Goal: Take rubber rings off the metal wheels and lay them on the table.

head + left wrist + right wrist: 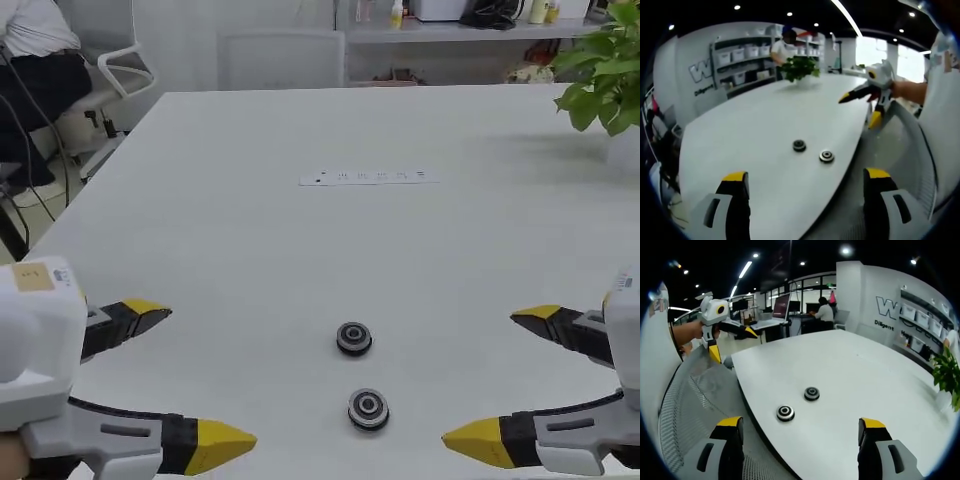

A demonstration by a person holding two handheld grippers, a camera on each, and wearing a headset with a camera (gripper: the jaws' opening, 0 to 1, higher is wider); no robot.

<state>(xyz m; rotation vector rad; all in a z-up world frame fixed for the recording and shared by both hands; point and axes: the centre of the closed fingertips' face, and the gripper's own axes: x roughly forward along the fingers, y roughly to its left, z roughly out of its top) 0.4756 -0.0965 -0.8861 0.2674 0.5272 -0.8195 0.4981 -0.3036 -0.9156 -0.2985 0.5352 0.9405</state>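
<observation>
Two small metal wheels with dark rubber rings lie flat on the white table near its front edge: a farther wheel (354,339) (799,145) (811,393) and a nearer wheel (368,409) (826,156) (785,413). My left gripper (185,375) (805,192) is open at the table's lower left, well left of both wheels. At the lower right my right gripper (500,375) (801,435) is open, well right of them. Each holds nothing. The right gripper (860,107) also appears in the left gripper view, the left gripper (732,340) in the right gripper view.
A flush socket strip (368,178) sits in the table's middle. A potted plant (605,80) stands at the far right edge. Chairs and a seated person (40,60) are beyond the far left corner. Shelves line the back wall.
</observation>
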